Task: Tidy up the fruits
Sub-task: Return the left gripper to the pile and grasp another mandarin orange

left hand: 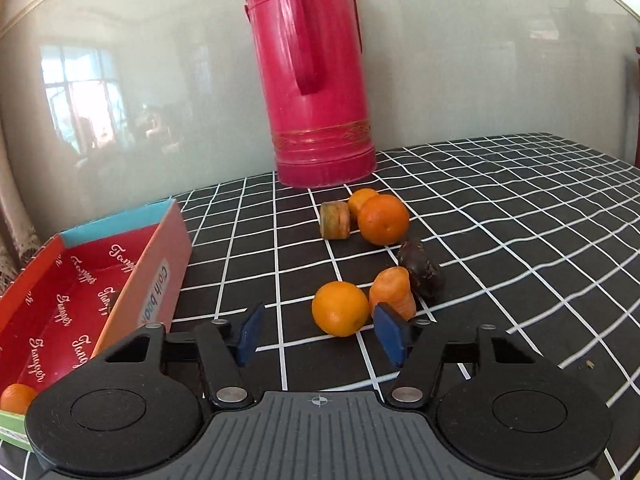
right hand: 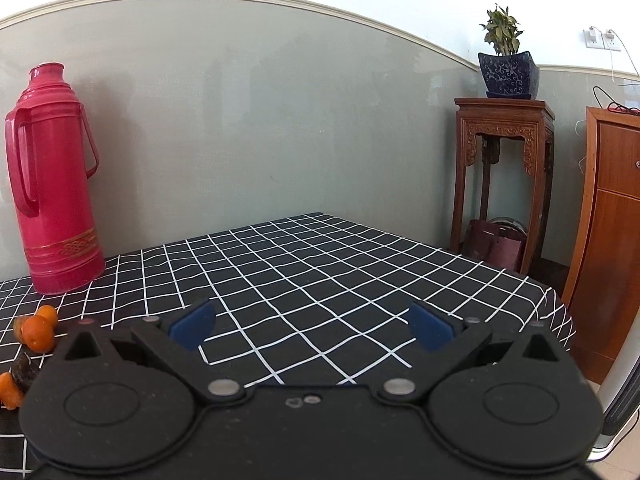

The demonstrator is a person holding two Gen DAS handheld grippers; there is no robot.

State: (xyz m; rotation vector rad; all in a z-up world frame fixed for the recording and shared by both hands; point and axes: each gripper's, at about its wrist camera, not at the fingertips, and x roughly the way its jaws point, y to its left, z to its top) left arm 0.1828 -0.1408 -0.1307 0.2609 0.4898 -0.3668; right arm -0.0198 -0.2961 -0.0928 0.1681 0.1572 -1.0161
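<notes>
One orange (left hand: 16, 398) already lies in the box (left hand: 132, 276), left of the left hand-held gripper (left hand: 318, 330). I judge most remains: five pieces sit on the tabletop (left hand: 500, 240). The nearest orange (left hand: 340, 309) is just ahead, between released jaws, untouched. Beside it a carrot chunk (left hand: 392, 294) stands upright, long axis vertical. The right hand-held gripper (right hand: 312, 326) is released, empty.

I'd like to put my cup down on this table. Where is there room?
The checked cloth is bare from the red flask across to the far corner by the wooden stand. It is crowded near the flask's foot, where oranges and other produce cluster beside the red box.
</notes>
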